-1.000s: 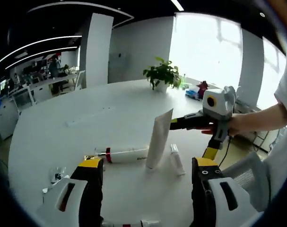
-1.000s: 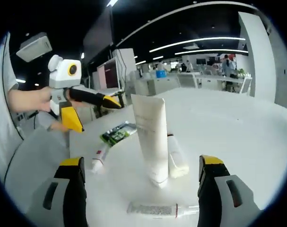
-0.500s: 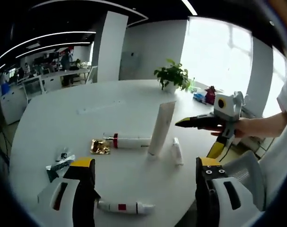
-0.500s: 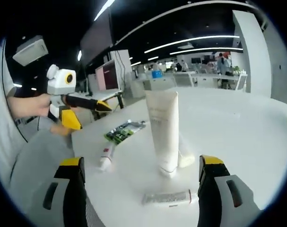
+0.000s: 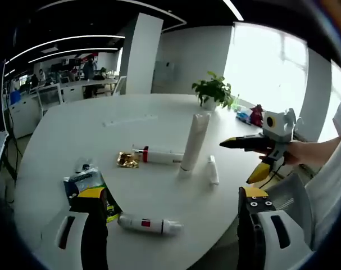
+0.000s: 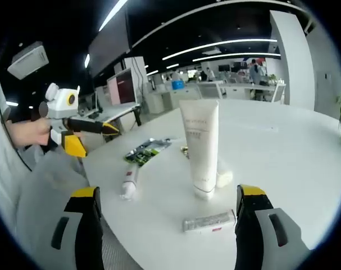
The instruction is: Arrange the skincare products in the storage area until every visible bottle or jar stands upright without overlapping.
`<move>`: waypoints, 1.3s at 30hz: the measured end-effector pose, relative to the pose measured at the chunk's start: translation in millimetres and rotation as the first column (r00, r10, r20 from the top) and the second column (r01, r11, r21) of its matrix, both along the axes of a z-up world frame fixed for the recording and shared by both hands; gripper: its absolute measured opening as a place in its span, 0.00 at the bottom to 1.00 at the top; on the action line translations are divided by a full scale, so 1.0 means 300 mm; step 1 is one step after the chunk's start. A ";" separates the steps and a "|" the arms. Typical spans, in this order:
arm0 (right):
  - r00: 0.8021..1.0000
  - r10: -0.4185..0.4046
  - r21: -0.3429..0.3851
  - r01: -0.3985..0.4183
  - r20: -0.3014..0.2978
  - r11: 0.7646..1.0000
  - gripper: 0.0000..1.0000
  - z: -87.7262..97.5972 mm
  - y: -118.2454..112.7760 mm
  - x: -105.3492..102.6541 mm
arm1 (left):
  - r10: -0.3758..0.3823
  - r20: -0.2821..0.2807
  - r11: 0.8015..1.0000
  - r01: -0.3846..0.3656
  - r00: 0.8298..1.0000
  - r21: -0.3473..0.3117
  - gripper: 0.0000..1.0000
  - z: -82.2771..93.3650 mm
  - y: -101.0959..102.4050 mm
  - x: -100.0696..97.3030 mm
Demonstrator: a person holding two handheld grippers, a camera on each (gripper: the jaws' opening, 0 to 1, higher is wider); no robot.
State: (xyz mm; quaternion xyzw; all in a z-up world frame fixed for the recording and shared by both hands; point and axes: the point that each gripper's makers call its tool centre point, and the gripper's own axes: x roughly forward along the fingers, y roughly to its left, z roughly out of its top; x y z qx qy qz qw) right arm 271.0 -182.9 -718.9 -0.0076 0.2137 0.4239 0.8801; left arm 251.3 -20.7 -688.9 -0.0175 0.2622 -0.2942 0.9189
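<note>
Both grippers have backed off from the tall white tube (image 6: 200,151), upright mid-table | left gripper (image 5: 171,225) and right gripper (image 6: 166,225) gape wide, empty | step: one tube stood, others lie flat | next: likely reach the red-banded tube (image 5: 149,224) nearest, grasp, stand up.

Upright tube (image 5: 193,141) among fallen tubes (image 5: 149,225)
</note>
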 end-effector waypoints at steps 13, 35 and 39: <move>1.000 -0.003 0.005 0.003 -0.014 1.000 0.99 -0.020 0.011 -0.049 | 0.090 -0.051 0.996 -0.089 0.995 0.022 0.99 -0.059 0.092 -0.090; 0.998 -0.070 0.053 0.070 -0.011 0.996 0.99 0.042 -0.002 -0.080 | 0.155 -0.058 0.988 -0.155 0.986 0.008 0.95 -0.061 0.167 -0.165; 0.997 -0.071 0.053 0.071 -0.015 0.996 0.99 0.035 -0.003 -0.077 | 0.159 -0.061 0.987 -0.160 0.985 -0.004 0.95 -0.060 0.165 -0.164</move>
